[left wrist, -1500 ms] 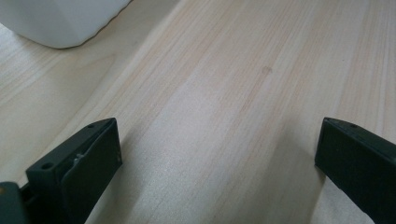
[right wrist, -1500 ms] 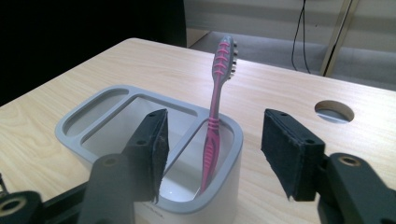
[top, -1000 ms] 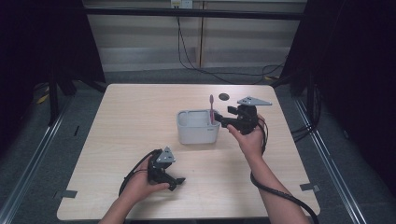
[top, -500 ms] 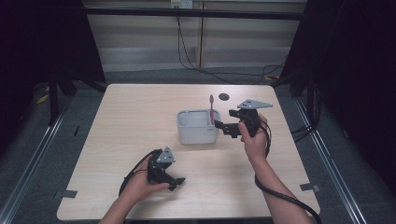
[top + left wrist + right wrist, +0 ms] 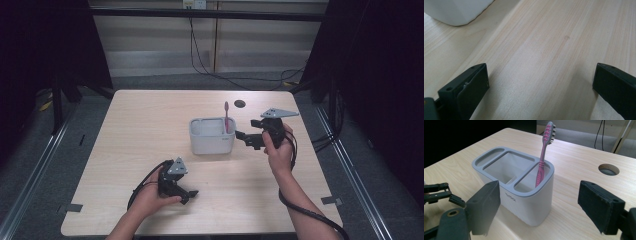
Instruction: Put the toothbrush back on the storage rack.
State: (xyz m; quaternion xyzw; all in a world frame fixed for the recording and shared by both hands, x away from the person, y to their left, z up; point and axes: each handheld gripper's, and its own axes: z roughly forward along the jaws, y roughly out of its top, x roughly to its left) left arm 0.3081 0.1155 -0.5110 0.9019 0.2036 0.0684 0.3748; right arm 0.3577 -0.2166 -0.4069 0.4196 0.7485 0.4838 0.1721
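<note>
A white holder with a grey rim [image 5: 212,136] [image 5: 522,195] stands in the middle of the table. A pink toothbrush [image 5: 226,117] [image 5: 543,157] stands upright in its narrow right-hand compartment, bristles up. My right gripper [image 5: 246,139] [image 5: 539,210] is open just right of the holder, jaws pointing at it with nothing between them. My left gripper [image 5: 188,195] [image 5: 539,85] rests open on the table near the front edge, with bare wood between its jaws. The holder's corner [image 5: 456,11] lies at the top left of the left gripper view.
A round cable hole [image 5: 240,104] [image 5: 609,169] sits in the tabletop behind the holder. Cables trail from both grippers toward the front edge. The floor and metal frame rails surround the table [image 5: 125,125].
My right gripper has let go of the toothbrush and drawn back to the right of the holder, its jaws now open. The left gripper has stayed put.
</note>
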